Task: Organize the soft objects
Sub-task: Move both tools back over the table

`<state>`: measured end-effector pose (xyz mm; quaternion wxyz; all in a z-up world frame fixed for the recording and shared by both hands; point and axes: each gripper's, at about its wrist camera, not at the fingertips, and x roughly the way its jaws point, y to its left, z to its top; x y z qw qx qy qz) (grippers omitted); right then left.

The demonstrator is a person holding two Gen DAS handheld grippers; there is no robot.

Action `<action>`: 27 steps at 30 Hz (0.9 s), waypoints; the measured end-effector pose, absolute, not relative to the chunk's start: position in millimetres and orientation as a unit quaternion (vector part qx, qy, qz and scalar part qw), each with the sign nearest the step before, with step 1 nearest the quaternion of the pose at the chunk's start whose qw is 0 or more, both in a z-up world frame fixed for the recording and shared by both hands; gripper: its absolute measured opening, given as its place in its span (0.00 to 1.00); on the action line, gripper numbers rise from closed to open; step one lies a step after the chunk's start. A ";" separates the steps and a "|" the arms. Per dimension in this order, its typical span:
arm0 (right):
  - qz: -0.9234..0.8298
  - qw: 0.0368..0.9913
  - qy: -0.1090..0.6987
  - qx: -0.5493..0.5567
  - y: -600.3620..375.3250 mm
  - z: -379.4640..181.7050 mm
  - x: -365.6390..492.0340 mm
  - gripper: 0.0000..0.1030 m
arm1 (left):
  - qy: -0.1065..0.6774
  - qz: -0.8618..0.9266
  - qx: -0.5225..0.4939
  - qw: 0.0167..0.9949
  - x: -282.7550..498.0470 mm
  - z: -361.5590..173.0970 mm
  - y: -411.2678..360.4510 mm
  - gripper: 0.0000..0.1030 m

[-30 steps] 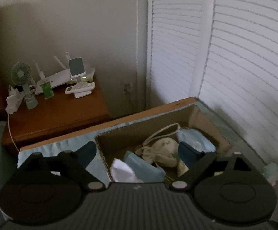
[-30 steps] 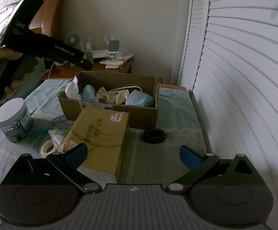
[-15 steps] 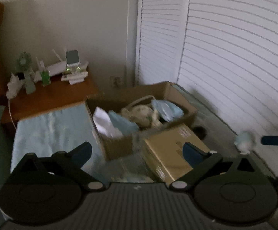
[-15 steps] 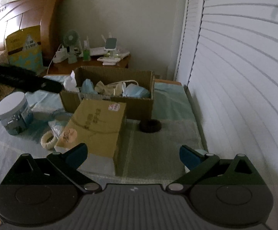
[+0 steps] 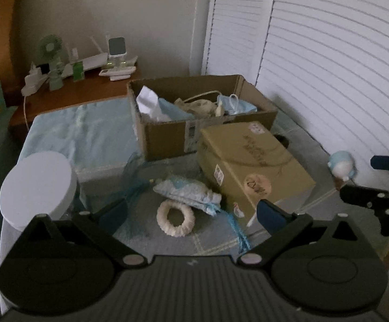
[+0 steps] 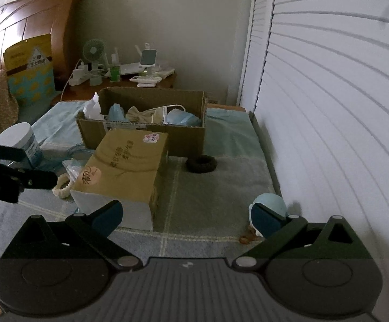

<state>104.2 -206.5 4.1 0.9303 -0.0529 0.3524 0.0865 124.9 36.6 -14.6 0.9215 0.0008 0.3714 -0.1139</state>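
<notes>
An open cardboard box holds face masks, tissue and a cloth pouch. In front of it lie a cream scrunchie, a pale blue packet, a black scrunchie and a small light-blue plush. My left gripper is open and empty above the cream scrunchie. My right gripper is open and empty; the plush sits just behind its right fingertip.
A closed tan carton lies in front of the open box. A white-lidded jar stands at the left. A wooden nightstand with a fan and gadgets is behind. White louvred doors line the right side.
My left gripper has pulled back from over the open box and now hangs lower, above the cream scrunchie. My right gripper has drawn back a little, bringing the plush into view.
</notes>
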 end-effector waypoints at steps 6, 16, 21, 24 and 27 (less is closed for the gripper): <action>0.066 0.928 0.364 -0.045 -211.3 -7.4 105.7 1.00 | 0.381 -0.103 -0.006 0.919 124.3 -29.1 36.3 0.99; 0.039 0.919 0.389 -0.050 -220.7 -28.6 103.9 1.00 | 0.401 -0.097 0.028 0.910 125.8 -61.1 36.4 0.99; 0.033 0.914 0.400 -0.060 -221.3 -39.9 106.2 1.00 | 0.411 -0.103 0.030 0.905 129.1 -73.0 37.9 0.99; 0.033 0.910 0.410 -0.058 -223.1 -47.7 108.5 1.00 | 0.401 -0.104 0.038 0.909 128.5 -75.4 37.3 0.99; 0.033 0.905 0.420 -0.061 -223.7 -55.5 110.1 1.00 | 0.394 -0.108 0.038 0.912 129.2 -76.3 38.5 0.99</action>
